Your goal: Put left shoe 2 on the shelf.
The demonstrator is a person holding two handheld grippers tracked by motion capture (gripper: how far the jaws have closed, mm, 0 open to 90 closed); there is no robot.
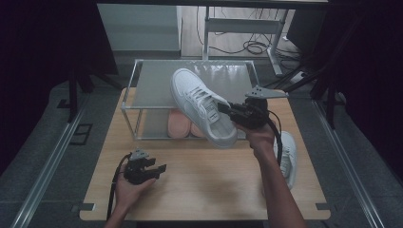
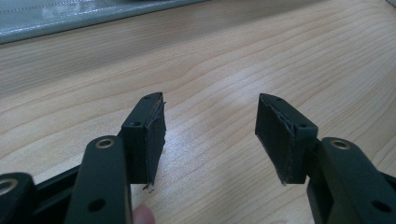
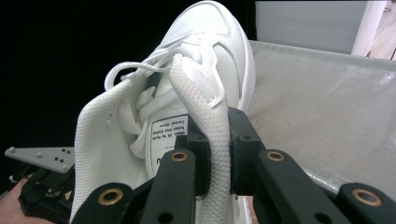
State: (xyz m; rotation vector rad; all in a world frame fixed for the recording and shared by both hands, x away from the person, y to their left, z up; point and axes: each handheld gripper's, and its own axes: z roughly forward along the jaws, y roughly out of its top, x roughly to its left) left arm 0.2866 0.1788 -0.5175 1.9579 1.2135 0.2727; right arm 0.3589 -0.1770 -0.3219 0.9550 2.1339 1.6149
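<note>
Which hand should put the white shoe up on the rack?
Right. Its tongs already pinch the white shoe beside the rack, while the left tongs sit open, low over the table.

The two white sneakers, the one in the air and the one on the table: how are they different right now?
The lifted sneaker hangs tilted over the shelf rack, pinched at its collar by the right gripper; the other sneaker lies flat at the table's right edge, untouched, partly behind the forearm. Both are white lace-ups.

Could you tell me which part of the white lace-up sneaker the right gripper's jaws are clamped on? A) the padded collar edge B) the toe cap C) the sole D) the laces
A: the right gripper has its jaws pinching the white lace-up sneaker's padded collar edge.
</note>
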